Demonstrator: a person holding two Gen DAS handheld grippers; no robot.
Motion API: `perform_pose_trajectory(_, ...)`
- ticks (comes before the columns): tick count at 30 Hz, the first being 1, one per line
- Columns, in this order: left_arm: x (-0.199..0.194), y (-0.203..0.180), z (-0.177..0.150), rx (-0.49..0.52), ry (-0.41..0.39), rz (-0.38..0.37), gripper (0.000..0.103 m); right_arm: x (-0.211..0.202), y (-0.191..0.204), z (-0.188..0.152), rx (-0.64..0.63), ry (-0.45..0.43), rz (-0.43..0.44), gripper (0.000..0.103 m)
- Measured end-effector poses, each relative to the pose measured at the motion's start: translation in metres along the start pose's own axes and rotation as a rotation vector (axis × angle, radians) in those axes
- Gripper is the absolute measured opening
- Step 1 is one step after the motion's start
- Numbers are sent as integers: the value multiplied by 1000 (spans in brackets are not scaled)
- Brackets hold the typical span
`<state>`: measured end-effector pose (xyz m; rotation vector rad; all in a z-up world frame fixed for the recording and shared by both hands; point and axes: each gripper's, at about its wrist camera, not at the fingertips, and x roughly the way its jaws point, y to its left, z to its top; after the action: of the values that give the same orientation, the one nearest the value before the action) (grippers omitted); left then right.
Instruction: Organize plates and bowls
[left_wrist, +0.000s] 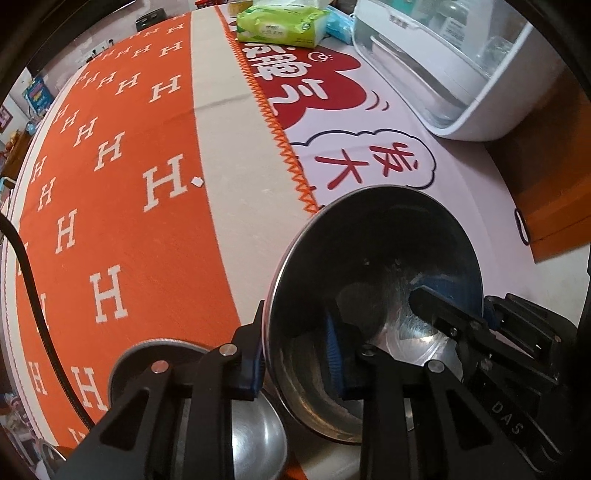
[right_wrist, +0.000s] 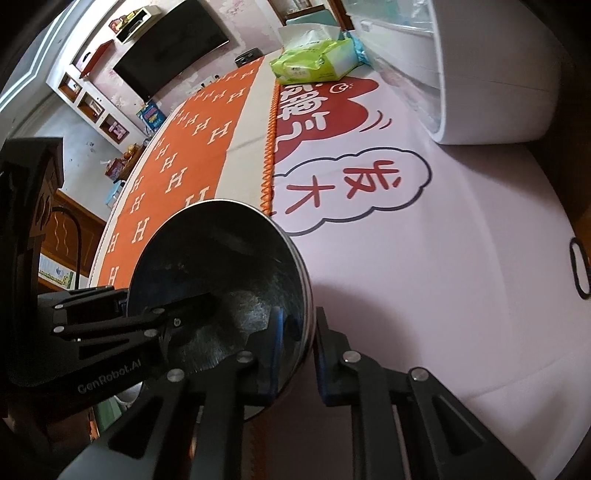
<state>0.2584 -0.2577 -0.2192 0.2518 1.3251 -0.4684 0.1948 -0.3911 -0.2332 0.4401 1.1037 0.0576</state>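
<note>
a: risk check. both grippers are on one steel bowl, pinching opposite sides of its rim. if we pull apart or tilt unevenly, the thin rim could slip out of one pair of fingers and the bowl would swing or drop.

b: agreed. left gripper has its fingers closed on the near-left rim, one pad inside, one outside. right gripper is clamped the same way on the other side.

a: where's the bowl sitting?

b: it looks tilted, over the worktop where the orange cloth meets the pink printed one. we can't tell if its base touches.

a: there's a second bowl just under the left fingers, and what looks like a plate rim beside it. if we lower blind, we could knock them.

b: smooth steel against the pads too, so we'd expect sliding if either grip is shallow.

a: poses?

b: left points steeply down, nearly vertical. right points down too but more slanted, coming in from the opposite side. the white appliance and tissue pack are well apart, no worry there.
</note>
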Motion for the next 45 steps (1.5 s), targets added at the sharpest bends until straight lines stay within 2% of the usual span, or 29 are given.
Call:
perform_pose_trajectory(20, -46, -18, -36, 37, -48, -2, 28, -48, 14, -21, -56, -90, -36, 12)
perform_pose_trajectory(34, -94, -6, -84, -5, -117, 8, 30, -83, 56, -45, -201, -159, -45, 12)
perform_pose_trajectory(45, -120, 10, -128, -35, -147, 24, 31, -100, 94, -71, -293, -173, -53, 13)
